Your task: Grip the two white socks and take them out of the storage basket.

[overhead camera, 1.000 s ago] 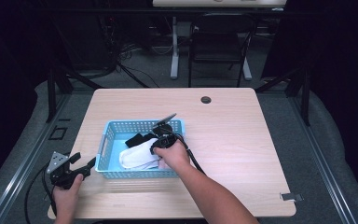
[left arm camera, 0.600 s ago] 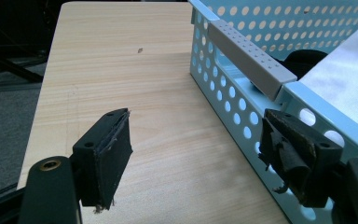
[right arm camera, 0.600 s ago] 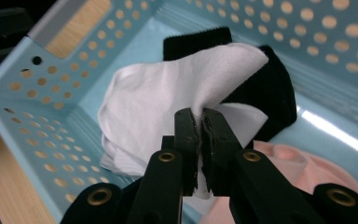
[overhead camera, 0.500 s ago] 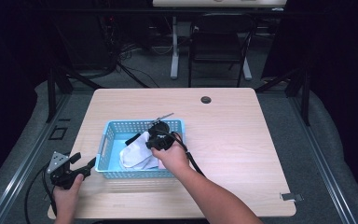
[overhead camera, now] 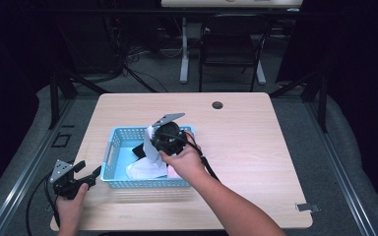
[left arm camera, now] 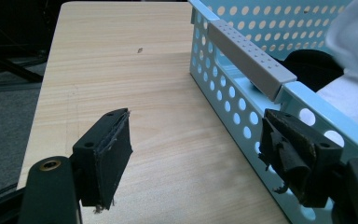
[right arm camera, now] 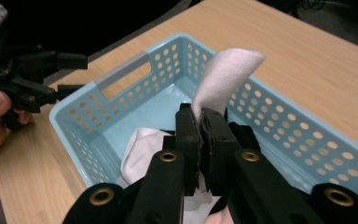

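Observation:
A light blue perforated basket [overhead camera: 123, 133] sits left of centre on the wooden table [overhead camera: 256, 147]. My right gripper [overhead camera: 150, 141] hovers over the basket, shut on a white cloth [overhead camera: 151, 153] that hangs down to a white pile [overhead camera: 145, 170] inside. In the right gripper view the gripper [right arm camera: 200, 114] pinches the cloth [right arm camera: 223, 77], which sticks up past the pads above the basket [right arm camera: 121, 70]. My left gripper [overhead camera: 89, 168] rests at the table's front left, open, just off the basket's left end. In the left gripper view the gripper [left arm camera: 198, 126] spans bare wood, its right jaw close to the basket wall [left arm camera: 233, 98].
A black item [left arm camera: 307, 65] lies in the basket beside the white cloth [left arm camera: 354, 93]. A round cable hole [overhead camera: 217, 105] sits near the table's far edge. A chair [overhead camera: 231, 49] and desk legs stand beyond the table. The table's right half is bare wood.
My right gripper has risen out of the basket, drawing a white cloth up with it. The left gripper has stayed put.

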`<move>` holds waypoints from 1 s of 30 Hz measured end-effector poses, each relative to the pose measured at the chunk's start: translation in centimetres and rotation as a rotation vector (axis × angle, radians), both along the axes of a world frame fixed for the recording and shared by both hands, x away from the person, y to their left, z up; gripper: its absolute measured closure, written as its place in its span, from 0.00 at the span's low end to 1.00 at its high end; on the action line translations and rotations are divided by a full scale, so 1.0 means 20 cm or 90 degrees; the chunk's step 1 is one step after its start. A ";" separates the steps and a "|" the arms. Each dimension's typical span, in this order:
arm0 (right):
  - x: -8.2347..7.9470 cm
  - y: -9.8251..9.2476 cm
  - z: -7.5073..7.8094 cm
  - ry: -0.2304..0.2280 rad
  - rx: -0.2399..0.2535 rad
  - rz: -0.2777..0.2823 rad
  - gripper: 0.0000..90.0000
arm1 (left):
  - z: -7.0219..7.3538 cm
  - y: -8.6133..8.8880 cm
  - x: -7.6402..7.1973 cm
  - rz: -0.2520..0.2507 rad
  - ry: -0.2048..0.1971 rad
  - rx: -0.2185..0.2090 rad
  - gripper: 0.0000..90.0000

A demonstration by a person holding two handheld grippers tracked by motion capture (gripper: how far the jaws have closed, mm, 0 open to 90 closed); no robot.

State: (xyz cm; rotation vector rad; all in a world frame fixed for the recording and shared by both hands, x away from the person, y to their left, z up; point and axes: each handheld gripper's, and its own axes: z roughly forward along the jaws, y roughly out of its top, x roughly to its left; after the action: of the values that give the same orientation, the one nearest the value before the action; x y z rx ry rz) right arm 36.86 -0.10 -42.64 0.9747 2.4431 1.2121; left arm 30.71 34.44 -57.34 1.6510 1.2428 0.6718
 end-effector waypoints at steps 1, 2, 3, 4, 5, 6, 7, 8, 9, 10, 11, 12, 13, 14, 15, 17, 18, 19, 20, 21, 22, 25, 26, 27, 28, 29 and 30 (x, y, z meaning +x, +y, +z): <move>0.00 -0.01 0.01 -0.005 0.005 -0.001 0.96 | 0.00 0.00 0.00 0.000 0.000 0.000 0.27; -0.01 -0.02 0.03 -0.012 0.005 -0.004 0.96 | 0.00 0.00 0.00 0.000 0.000 0.001 0.27; -0.01 -0.03 0.05 -0.022 0.009 -0.005 0.96 | 0.00 0.00 0.00 0.000 0.000 0.001 0.27; -0.02 -0.05 0.06 -0.031 0.011 -0.004 0.96 | 0.00 0.00 0.00 0.000 -0.001 0.001 0.27; -0.03 -0.06 0.08 -0.038 0.012 -0.005 0.96 | 0.00 0.00 0.00 0.000 0.000 0.001 0.27; -0.04 -0.07 0.09 -0.045 0.014 -0.005 0.96 | 0.00 0.00 0.00 0.001 0.000 0.001 0.27; -0.05 -0.09 0.10 -0.051 0.019 -0.005 0.96 | 0.00 0.00 0.00 0.001 0.000 0.001 0.27; -0.05 -0.10 0.12 -0.056 0.020 -0.003 0.96 | 0.00 0.00 0.00 0.002 0.000 0.001 0.27; -0.05 -0.10 0.12 -0.056 0.020 -0.003 0.96 | 0.00 0.00 0.00 0.002 0.000 0.001 0.27; -0.07 -0.13 0.14 -0.059 0.033 -0.004 0.96 | 0.00 0.00 0.00 0.002 0.000 0.001 0.27; -0.08 -0.14 0.15 -0.062 0.035 -0.005 0.96 | 0.00 0.00 0.00 0.002 0.000 0.001 0.27; -0.09 -0.15 0.16 -0.065 0.036 -0.004 0.96 | 0.00 0.00 0.00 0.000 -0.001 0.000 0.27; -0.10 -0.16 0.17 -0.068 0.042 -0.003 0.96 | 0.00 0.00 0.00 0.001 0.000 0.002 0.27; -0.11 -0.18 0.18 -0.071 0.042 -0.002 0.96 | 0.00 0.00 0.00 0.001 0.000 0.002 0.27; -0.13 -0.19 0.19 -0.073 0.044 0.000 0.96 | 0.00 0.00 0.00 0.001 0.000 0.002 0.27; -0.15 -0.22 0.21 -0.077 0.050 0.000 0.96 | 0.00 0.00 0.00 0.001 0.000 0.002 0.27; -0.16 -0.24 0.22 -0.078 0.055 -0.001 0.96 | 0.00 0.00 0.00 0.001 0.000 0.002 0.27; -0.18 -0.26 0.23 -0.081 0.052 0.000 0.96 | 0.00 0.00 0.00 0.001 0.000 0.001 0.27; -0.19 -0.28 0.23 -0.082 0.055 -0.002 0.96 | 0.00 0.00 0.00 0.001 0.000 0.002 0.27; -0.20 -0.30 0.24 -0.083 0.057 -0.003 0.96 | 0.00 0.00 0.00 0.001 -0.001 0.002 0.27; -0.21 -0.32 0.24 -0.082 0.059 -0.006 0.96 | 0.00 0.00 0.00 0.001 0.000 0.001 0.27; -0.25 -0.39 0.25 -0.081 0.057 -0.015 0.96 | 0.00 0.00 0.00 0.002 0.001 0.002 0.27; -0.26 -0.41 0.26 -0.082 0.059 -0.017 0.96 | 0.00 0.00 0.00 0.002 0.000 0.002 0.27; -0.27 -0.43 0.26 -0.082 0.059 -0.023 0.97 | 0.00 0.00 0.00 0.002 -0.002 0.000 0.27; -0.28 -0.45 0.27 -0.083 0.064 -0.027 0.97 | 0.00 0.00 0.00 0.002 -0.002 0.001 0.27; -0.29 -0.48 0.28 -0.083 0.065 -0.031 0.97 | 0.00 0.00 0.00 0.002 -0.002 0.000 0.27; -0.30 -0.50 0.28 -0.085 0.070 -0.034 0.97 | 0.00 0.00 0.00 0.002 -0.002 0.000 0.27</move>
State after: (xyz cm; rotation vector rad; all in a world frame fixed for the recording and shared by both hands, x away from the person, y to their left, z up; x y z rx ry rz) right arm 30.93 -10.13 -37.01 0.9499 2.2548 1.3602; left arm 30.68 34.38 -57.34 1.6481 1.2428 0.6761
